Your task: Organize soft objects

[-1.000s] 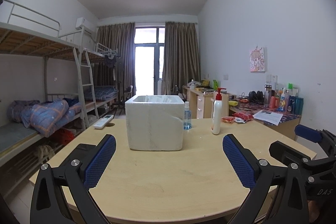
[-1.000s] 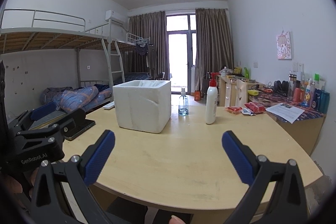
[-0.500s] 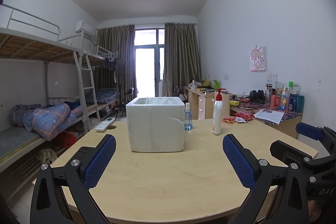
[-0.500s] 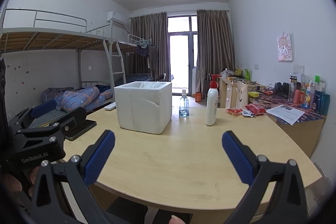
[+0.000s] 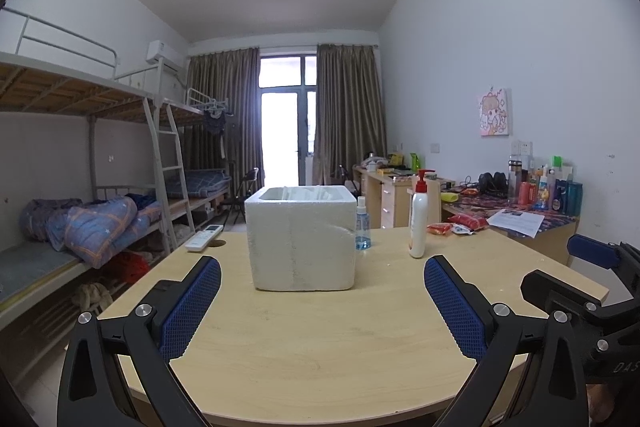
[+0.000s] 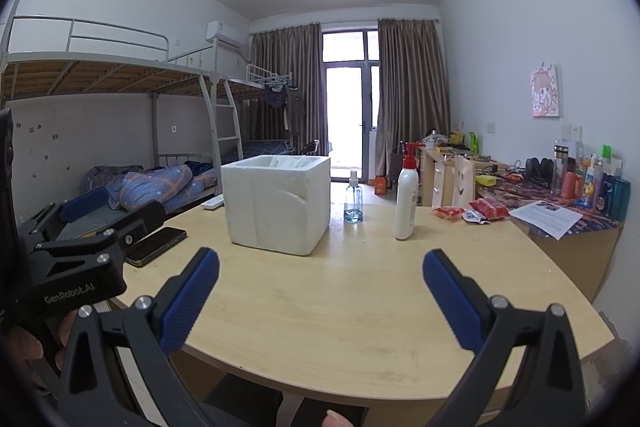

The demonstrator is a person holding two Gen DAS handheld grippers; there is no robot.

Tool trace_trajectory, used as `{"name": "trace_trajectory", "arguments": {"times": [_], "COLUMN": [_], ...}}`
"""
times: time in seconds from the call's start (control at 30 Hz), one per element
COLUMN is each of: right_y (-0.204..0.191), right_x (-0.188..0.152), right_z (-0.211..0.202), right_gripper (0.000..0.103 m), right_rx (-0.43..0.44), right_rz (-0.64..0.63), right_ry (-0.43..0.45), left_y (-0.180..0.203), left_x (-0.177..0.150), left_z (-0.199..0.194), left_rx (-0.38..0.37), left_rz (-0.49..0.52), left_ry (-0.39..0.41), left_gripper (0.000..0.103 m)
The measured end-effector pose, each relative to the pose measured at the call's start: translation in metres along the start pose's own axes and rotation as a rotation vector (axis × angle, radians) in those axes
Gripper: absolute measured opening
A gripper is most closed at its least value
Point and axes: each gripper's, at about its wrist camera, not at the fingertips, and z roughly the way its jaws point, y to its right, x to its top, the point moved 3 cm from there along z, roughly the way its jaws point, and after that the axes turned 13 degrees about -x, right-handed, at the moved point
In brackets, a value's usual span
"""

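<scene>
Room: dormitory, bunk beds (image 5: 100,147) left.
Left wrist view: left gripper (image 5: 322,291) fingers (image 5: 192,307) wide apart, empty, above tabletop (image 5: 320,339); foam box (image 5: 302,239) ahead at centre.
Right wrist view: right gripper (image 6: 320,287) fingers (image 6: 452,299) wide apart, holding nothing; foam box (image 6: 276,203) left of lotion bottle (image 6: 406,199).
Change: both views slightly lower; box position unchanged.

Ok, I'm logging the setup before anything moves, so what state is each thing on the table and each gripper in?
Foam box: upright, lid off, open at the top.
Pump bottle: upright, red pump on.
Spray bottle: upright, some blue liquid at the bottom.
Remote: lying flat.
Phone: lying flat, screen dark.
Left gripper: open, empty.
Right gripper: open, empty.
</scene>
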Motion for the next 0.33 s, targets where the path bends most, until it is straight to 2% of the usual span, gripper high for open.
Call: {"name": "trace_trajectory", "arguments": {"times": [0.33], "right_y": [0.0009], "right_x": [-0.0005], "right_z": [-0.0012], "right_gripper": [0.103], "right_rx": [0.001], "right_rz": [-0.002], "right_ry": [-0.001], "left_y": [0.0030], "left_x": [-0.0007], "left_z": [-0.0007], "left_rx": [-0.008], "left_rz": [0.007], "left_ry": [0.005], "left_gripper": [0.102]}}
